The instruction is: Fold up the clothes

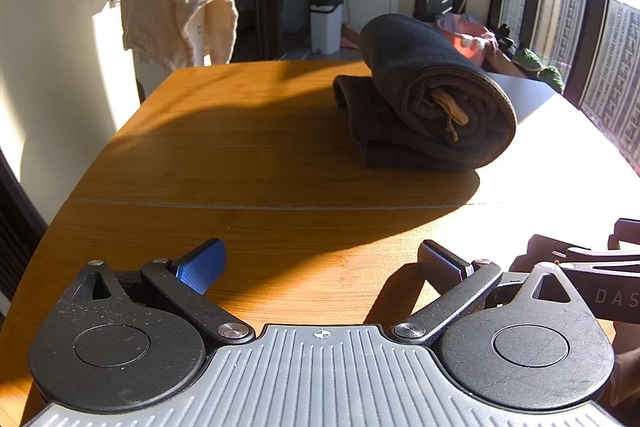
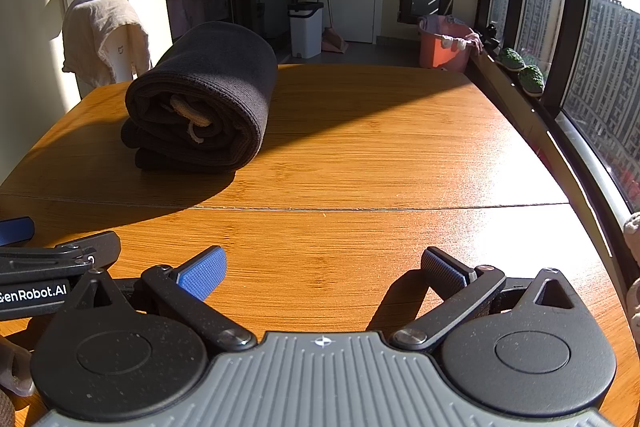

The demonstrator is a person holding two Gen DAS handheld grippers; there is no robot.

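Already the dark garment (image 1: 424, 95) lies rolled into a thick bundle on the wooden table (image 1: 240, 155), well ahead of both grippers, its open spiral end turned toward the cameras with a tan drawstring (image 1: 450, 109) poking out of the middle. A flatter folded layer of the same dark cloth sits under the roll.

Its long axis runs away from the grippers, front to back across the table, angling slightly leftward toward the far end in the left wrist view.

From the left gripper (image 1: 322, 265) the bundle lies forward and to the right; from the right gripper (image 2: 322, 269) the same bundle (image 2: 204, 99) lies forward and to the left. So it sits roughly between the two lines of sight, well apart from both, and neither is clearly nearer.

Both grippers hover low over the near edge with their blue-padded fingers spread wide and nothing between them. They stand side by side, each one's body showing at the edge of the other's view.

Judging by the neat roll and the empty, spread fingers, the folding looks finished or nearly so; any further move would call for a reach forward and inward toward the near end.
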